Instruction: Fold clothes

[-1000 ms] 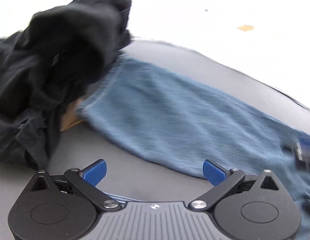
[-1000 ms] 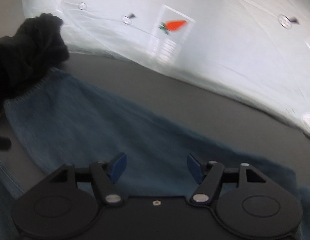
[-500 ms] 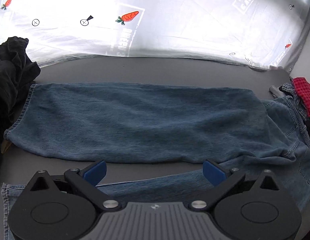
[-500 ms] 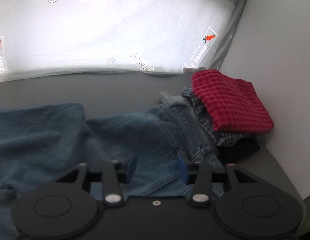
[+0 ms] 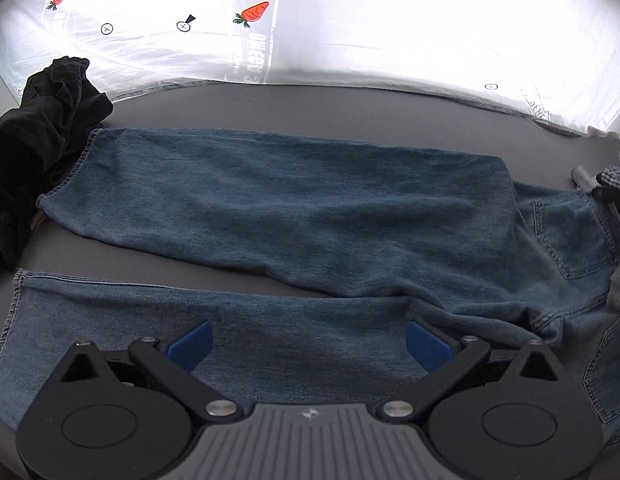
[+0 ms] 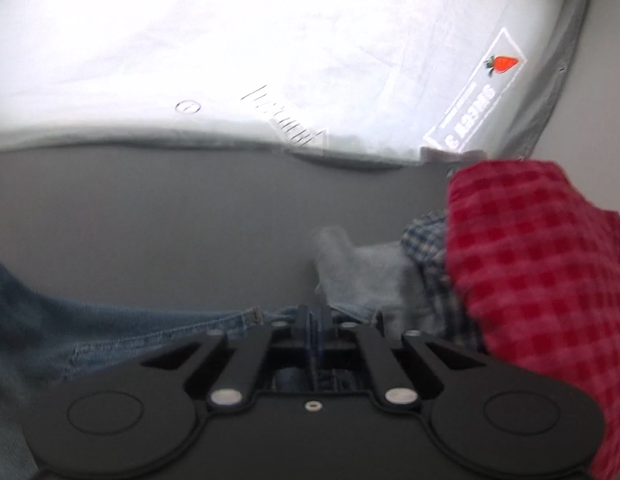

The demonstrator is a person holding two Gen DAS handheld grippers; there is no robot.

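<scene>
In the left view's lower frame, the left gripper (image 5: 305, 342) hangs with jaws spread wide over the near leg of the jeans (image 5: 293, 216), gripping nothing. The jeans lie flat on the grey worktop (image 5: 310, 108), legs splayed towards the left of the frame, waist and pockets at the right edge. In the right view the right gripper (image 6: 314, 320) has its jaws pressed together on denim at the waistband, low centre. Denim is heavy, limp, not slippery — best taken at hems or waistband. Farther off: a black heap (image 5: 33, 136) upper left, a red checked stack (image 6: 542, 264) at right.
</scene>
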